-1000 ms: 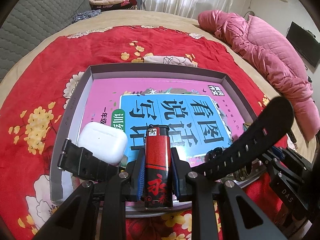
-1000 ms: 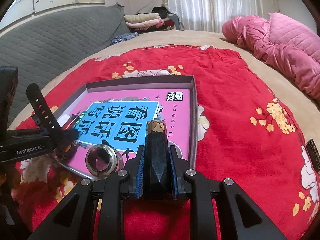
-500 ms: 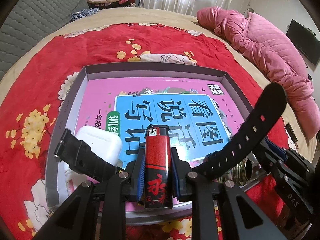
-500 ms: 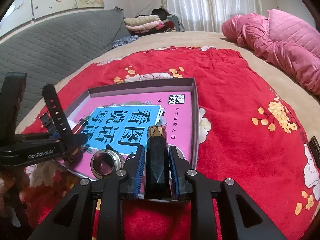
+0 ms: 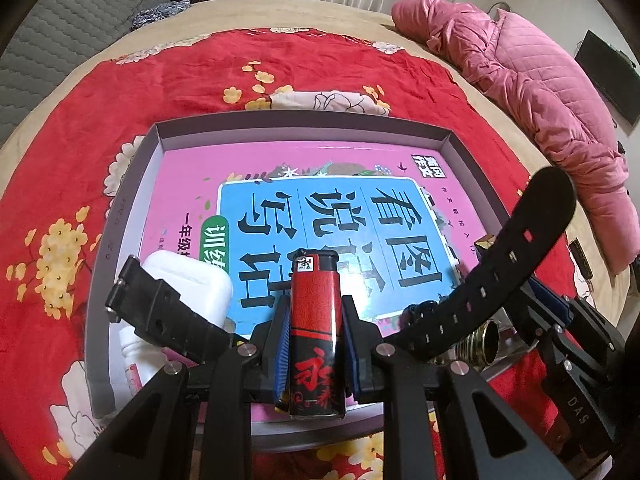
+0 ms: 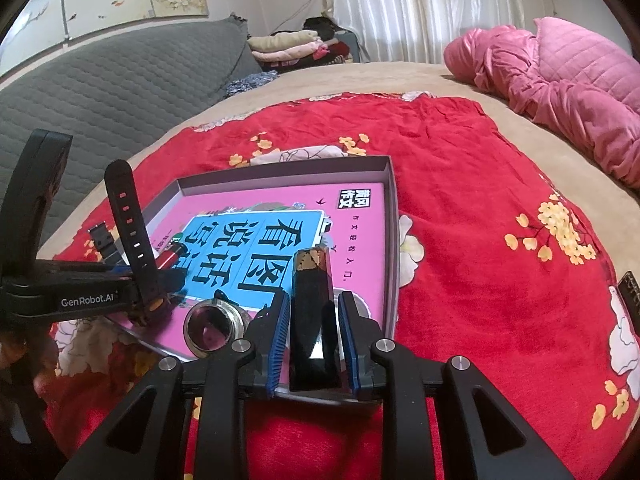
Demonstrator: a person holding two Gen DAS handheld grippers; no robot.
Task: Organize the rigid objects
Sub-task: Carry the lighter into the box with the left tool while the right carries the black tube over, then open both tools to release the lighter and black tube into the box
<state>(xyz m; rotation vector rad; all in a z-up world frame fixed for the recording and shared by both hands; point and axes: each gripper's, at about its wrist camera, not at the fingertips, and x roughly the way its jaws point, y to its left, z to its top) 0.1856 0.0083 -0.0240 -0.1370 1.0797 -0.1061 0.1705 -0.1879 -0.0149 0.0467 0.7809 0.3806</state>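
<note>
1. The left gripper [image 5: 314, 320] has its jaws closed narrow on a red lighter [image 5: 316, 336], which stands lengthwise between the blue pads, its black cap forward over the near part of the tray [image 5: 120, 208]
2. The right gripper [image 6: 314, 320] is likewise closed on a dark faceted block [image 6: 312, 312] with a gold-patterned tip; a sliver of gap shows at the right pad, so that hold looks lighter
3. A black watch strap [image 5: 496, 272] arches up just beside the left jaws, its other half [image 5: 160, 312] lying across a white earbud case [image 5: 192, 284]
4. Inside the tray, on the pink book cover [image 5: 320, 216], also lie a small white bottle [image 5: 134, 364] at the near left corner and a metal ring fitting [image 6: 214, 326] near the right gripper
5. Both held items hang over the tray's near edge, not yet set down
6. Risks, as judged: the two grippers are close, so a lowering move could knock them together or snag the strap; a lighter let go at a tilt may roll on the glossy cover; the block could slip early from its slack side; either could land on the ring or case
</note>
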